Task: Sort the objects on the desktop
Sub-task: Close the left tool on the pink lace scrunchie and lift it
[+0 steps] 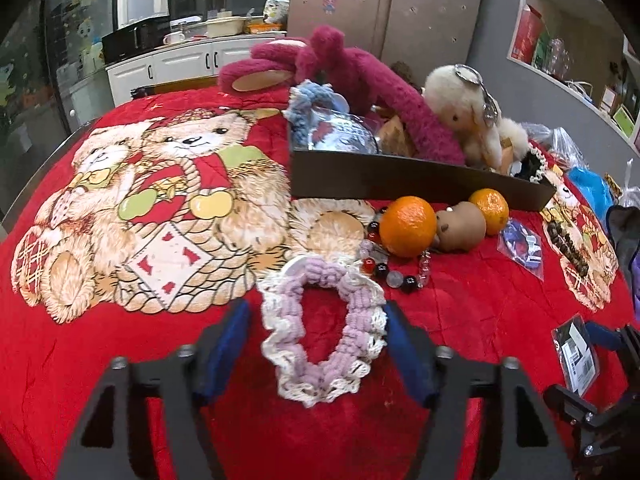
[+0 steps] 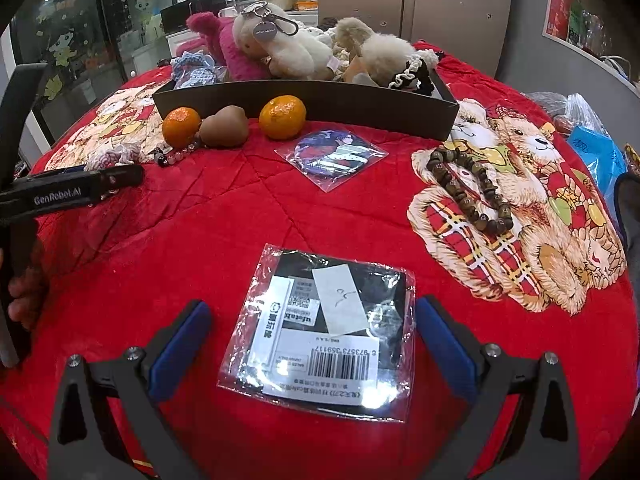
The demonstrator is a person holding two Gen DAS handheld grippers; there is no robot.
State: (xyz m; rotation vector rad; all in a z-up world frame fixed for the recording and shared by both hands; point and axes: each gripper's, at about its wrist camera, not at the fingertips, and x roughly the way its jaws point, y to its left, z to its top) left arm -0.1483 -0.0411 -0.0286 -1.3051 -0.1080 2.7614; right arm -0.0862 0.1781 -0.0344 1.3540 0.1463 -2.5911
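A lilac and cream crocheted scrunchie (image 1: 352, 328) lies on the red cloth between the open fingers of my left gripper (image 1: 316, 344); whether the pads touch it is unclear. My right gripper (image 2: 312, 340) is open around a flat plastic-bagged black packet with a barcode (image 2: 320, 332), which also shows in the left wrist view (image 1: 576, 356). A dark cardboard box (image 2: 304, 100) at the back holds plush toys, among them a magenta one (image 1: 360, 76) and a cream one (image 2: 288, 48).
In front of the box lie two oranges (image 2: 282, 117) (image 2: 181, 127), a brown toy (image 2: 222, 126), a glass bead bracelet (image 1: 384, 268), a bagged round badge (image 2: 332, 156) and a brown wooden bead bracelet (image 2: 476, 192). Plastic bags (image 2: 596, 152) sit at the right edge.
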